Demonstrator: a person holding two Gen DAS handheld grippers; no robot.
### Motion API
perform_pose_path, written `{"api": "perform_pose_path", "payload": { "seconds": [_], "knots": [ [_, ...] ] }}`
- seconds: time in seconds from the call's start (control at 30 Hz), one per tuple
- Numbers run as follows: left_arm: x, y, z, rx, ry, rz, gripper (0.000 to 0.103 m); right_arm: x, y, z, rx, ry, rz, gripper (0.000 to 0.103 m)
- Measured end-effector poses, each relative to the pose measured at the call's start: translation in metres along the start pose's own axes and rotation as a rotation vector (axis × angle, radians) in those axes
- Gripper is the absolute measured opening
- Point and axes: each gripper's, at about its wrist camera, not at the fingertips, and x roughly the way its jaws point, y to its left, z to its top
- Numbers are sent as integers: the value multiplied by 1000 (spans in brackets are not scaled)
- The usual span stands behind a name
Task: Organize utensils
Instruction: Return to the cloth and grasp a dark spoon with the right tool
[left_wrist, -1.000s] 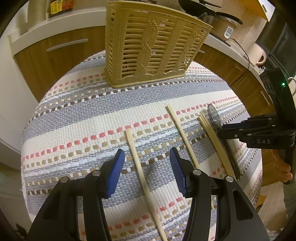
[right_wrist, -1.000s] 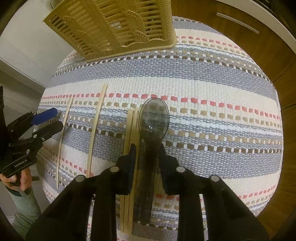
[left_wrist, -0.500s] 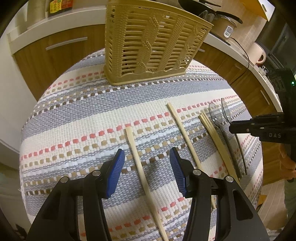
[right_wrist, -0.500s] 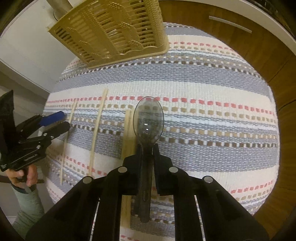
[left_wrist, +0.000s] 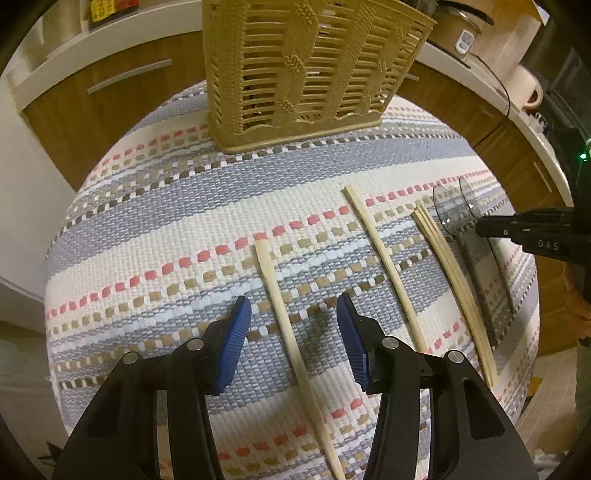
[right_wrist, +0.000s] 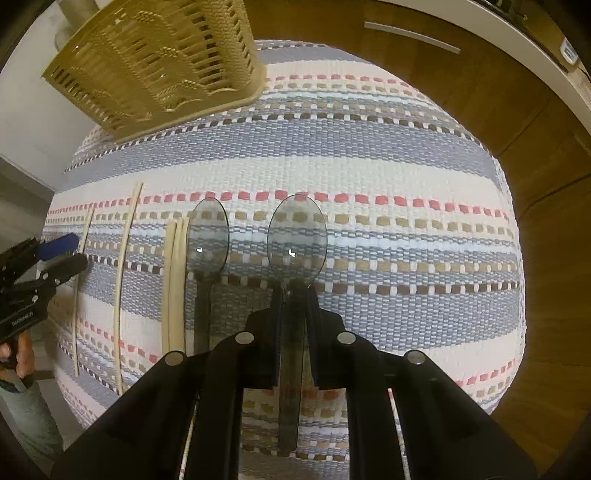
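Note:
My right gripper (right_wrist: 293, 295) is shut on the handle of a clear grey plastic spoon (right_wrist: 297, 236), held just above the striped cloth. A second grey spoon (right_wrist: 207, 240) lies to its left beside a pair of chopsticks (right_wrist: 175, 277). My left gripper (left_wrist: 293, 328) straddles a single pale chopstick (left_wrist: 275, 291). Its blue pads stand apart from the chopstick on both sides and its jaws are closing. Another chopstick (left_wrist: 384, 258) lies between that one and the pair (left_wrist: 450, 273). The tan slatted utensil basket (left_wrist: 303, 66) stands at the far edge of the cloth.
The striped woven cloth (left_wrist: 166, 206) covers a small table. Wooden cabinets (left_wrist: 110, 96) and a white counter run behind and to the right. A person's hand (right_wrist: 14, 354) holds the left gripper at the table's left edge.
My right gripper shut on the top spoon and carried it to the right, uncovering a second spoon beside the chopstick pair. The left jaws narrowed slightly over their chopstick.

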Motion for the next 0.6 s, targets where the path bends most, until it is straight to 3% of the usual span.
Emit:
{"api": "perform_pose_path", "payload": {
  "seconds": [0.17, 0.33, 0.6],
  "knots": [
    [5, -2, 10, 44, 56, 66, 23, 2, 6, 7, -13, 4, 16, 17],
    [11, -7, 18, 88, 104, 105, 21, -4, -3, 18, -6, -9, 20, 40],
    [23, -24, 36, 135, 171, 152, 18, -3, -12, 32, -20, 30, 16, 42]
  ]
}}
